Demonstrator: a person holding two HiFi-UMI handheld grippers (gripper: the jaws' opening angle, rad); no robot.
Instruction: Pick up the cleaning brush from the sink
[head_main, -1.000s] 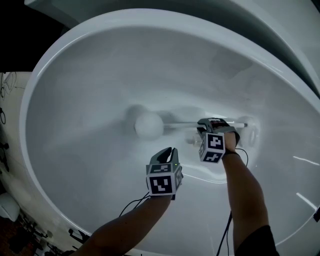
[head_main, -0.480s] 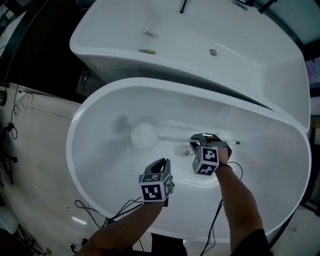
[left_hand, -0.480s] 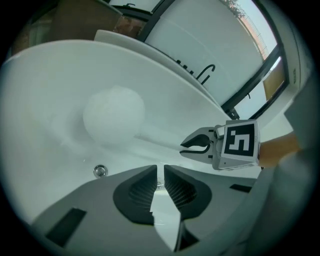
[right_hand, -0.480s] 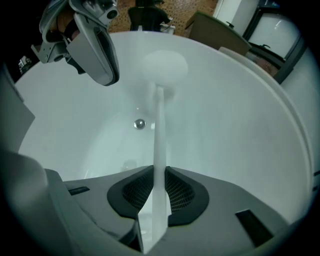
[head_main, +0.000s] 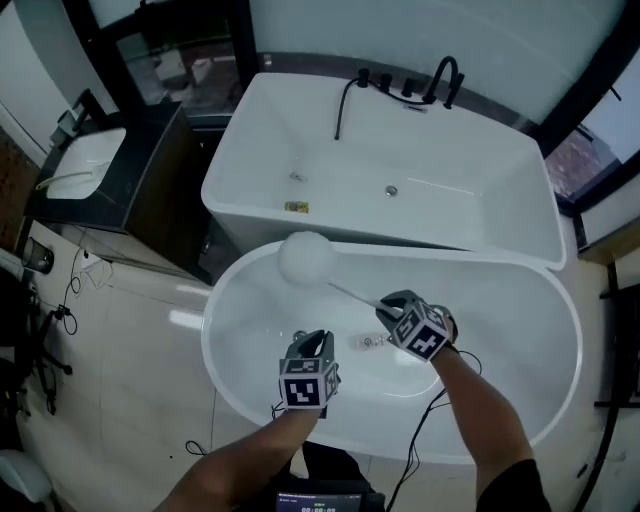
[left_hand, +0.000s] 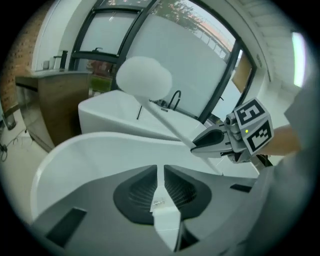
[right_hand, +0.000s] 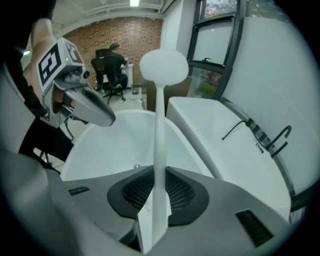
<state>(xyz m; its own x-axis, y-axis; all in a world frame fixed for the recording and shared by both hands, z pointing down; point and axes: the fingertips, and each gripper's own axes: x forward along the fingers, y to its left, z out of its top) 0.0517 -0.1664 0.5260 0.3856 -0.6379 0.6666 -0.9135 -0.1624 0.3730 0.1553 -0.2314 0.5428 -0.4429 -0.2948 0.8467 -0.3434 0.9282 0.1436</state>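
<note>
Two tubs are sitting on pale floor (head_main: 120, 335): right tongs (head_main: 386, 306) are clamping the brush (head_main: 305, 258) handle, head up over the oval tub (head_main: 214, 318) rim; left tongs (head_main: 312, 341) are hovering clenched, empty.

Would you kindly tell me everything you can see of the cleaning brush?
The cleaning brush is all white: a rounded, soft-looking head on a long, thin, straight handle that looks like plastic. It is held clear of the oval basin, tilted with the head upward and away from the person, and in the head view the head shows over the basin's far rim. The right gripper has its jaws shut on the handle's lower part; nothing else touches it.
</note>
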